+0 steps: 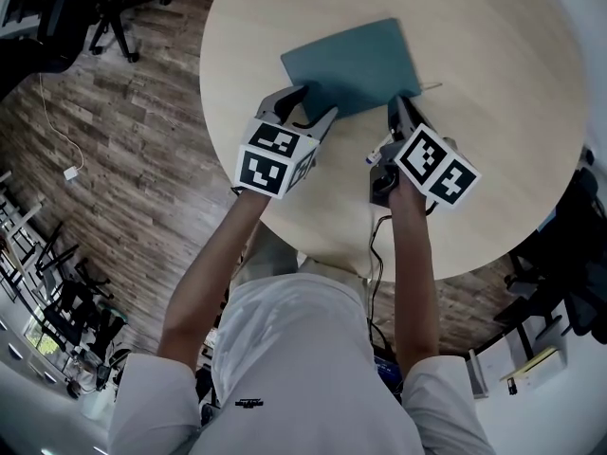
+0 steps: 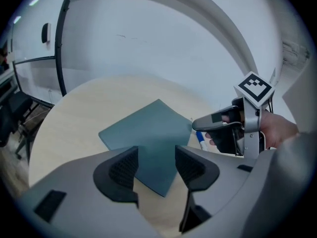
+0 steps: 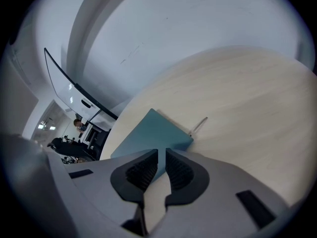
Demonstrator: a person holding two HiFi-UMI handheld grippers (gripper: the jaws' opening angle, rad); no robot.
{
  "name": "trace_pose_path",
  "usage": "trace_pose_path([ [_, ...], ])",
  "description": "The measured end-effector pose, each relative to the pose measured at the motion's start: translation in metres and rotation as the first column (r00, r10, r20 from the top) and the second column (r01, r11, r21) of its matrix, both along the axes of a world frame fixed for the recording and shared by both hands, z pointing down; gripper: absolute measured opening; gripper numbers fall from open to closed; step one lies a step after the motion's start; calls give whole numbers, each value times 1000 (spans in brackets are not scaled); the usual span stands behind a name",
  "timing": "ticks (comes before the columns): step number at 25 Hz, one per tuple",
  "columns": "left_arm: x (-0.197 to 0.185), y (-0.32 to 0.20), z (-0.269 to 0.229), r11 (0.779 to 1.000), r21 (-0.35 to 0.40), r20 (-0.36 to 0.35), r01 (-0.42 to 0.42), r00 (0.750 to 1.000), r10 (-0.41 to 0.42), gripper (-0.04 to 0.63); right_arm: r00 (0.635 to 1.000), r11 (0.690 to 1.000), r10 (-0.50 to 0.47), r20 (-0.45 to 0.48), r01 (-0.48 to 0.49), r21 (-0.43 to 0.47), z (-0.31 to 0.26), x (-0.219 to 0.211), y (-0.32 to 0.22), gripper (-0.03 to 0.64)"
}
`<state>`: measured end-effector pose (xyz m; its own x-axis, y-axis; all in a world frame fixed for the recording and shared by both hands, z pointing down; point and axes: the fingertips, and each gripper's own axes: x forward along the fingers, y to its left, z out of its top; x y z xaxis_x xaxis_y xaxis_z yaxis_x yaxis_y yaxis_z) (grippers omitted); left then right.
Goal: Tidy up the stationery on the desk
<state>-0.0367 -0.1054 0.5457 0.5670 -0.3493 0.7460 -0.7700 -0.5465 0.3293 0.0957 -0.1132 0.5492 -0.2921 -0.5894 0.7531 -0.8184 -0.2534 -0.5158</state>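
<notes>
A flat teal rectangular notebook (image 1: 356, 64) lies mid-desk on the round pale wooden desk (image 1: 512, 159), with a thin pale stick (image 1: 432, 86) at its 3 o'clock and a blue-and-white marker (image 1: 377, 152) at 5, so gathering seemingly remains, the left gripper (image 2: 156, 155) wide and the right gripper (image 3: 162, 155) nearly closed, both empty.

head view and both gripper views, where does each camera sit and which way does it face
Head view: on the person's head, facing steeply down at the round table; both arms, left tongs, right tongs show.
Left gripper view: on the left tongs, looking along open jaws over the teal folder; right tongs beside.
Right gripper view: on the right tongs, looking past shut jaws.
All share the folder.
</notes>
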Motion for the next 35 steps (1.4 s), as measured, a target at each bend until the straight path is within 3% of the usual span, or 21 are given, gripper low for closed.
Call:
trace_pose_path([
  [5,4,-18,-7,998,43,39,-55,998,53,255,999,1000,4,34,-4,-18,1,-3,8,91],
  [9,10,-33,-14,990,83,78,-116,991,109,272,998,1000,11,54,-9,-20,0,-6,7,94],
  [18,7,-67,-1,957,133,200,-258,953,229,283,996,999,22,84,-18,-51,0,-21,11,132],
  [24,12,-71,22,942,64,213,-330,927,310,311,993,996,52,109,-44,-72,6,-17,13,169],
  [30,10,-73,27,947,31,163,-320,936,311,311,993,995,30,113,-19,-94,14,-23,11,167],
  [35,11,-75,29,937,-3,138,-350,928,347,311,997,995,15,80,-8,-97,18,-20,10,167],
])
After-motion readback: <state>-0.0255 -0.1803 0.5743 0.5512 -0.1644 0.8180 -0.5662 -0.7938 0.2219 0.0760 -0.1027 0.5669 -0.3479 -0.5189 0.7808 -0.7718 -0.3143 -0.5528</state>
